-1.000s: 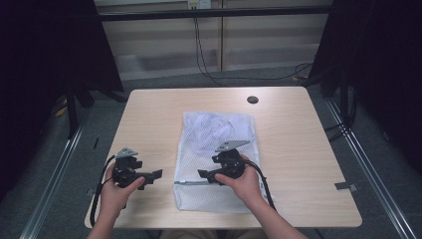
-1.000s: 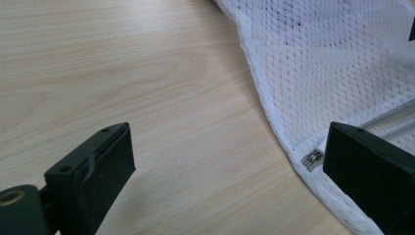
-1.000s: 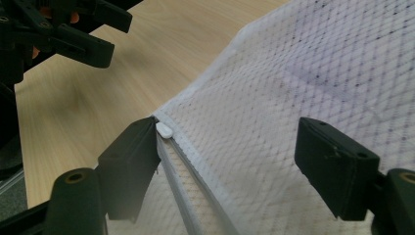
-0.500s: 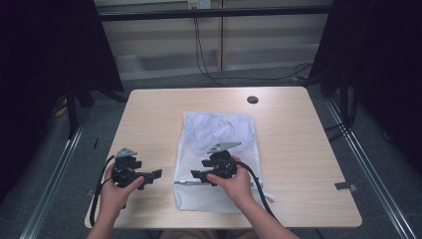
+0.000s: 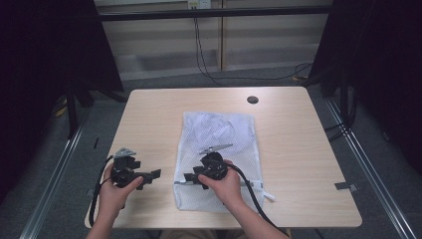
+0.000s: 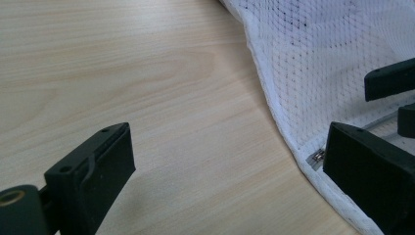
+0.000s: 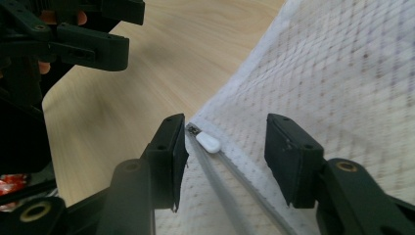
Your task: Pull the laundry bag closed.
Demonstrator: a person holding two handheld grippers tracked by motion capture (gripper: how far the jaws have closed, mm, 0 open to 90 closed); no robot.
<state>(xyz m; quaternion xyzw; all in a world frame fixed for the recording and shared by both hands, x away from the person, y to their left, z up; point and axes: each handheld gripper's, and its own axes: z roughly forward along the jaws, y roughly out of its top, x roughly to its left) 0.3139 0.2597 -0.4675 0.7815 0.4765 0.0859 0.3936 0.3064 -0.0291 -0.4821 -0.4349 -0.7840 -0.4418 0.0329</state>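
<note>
White mesh laundry bag [image 5: 219, 154] lay flat mid-table, w/ a garment inside, its zipper edge toward the person's side. Wooden table [image 5: 298, 149] otherwise bare around it.

Right gripper [image 5: 195, 178] sat low over the bag's near-left corner. Right gripper view: white zipper pull [image 7: 208, 143] lay between the jaws, nearer the left one, pads not yet pressing on it. Jaws about half apart and had just been closing. Likely reason for the placement: lining up on the pull to grab it and run the zipper.

Left gripper [image 5: 155, 174] was on bare wood just left of the bag, jaws wide apart, nothing in them. Left gripper view: bag hem and the metal zipper end [image 6: 318, 157] lay just beside its right jaw. Prob. waiting there to pin the corner so the mesh wouldn't drag w/ the pull.

Vs. a second earlier: right gripper was further right on the bag, jaws wider; it had since shifted left toward the corner and dropped a bit. Left gripper and bag: no change.
</note>
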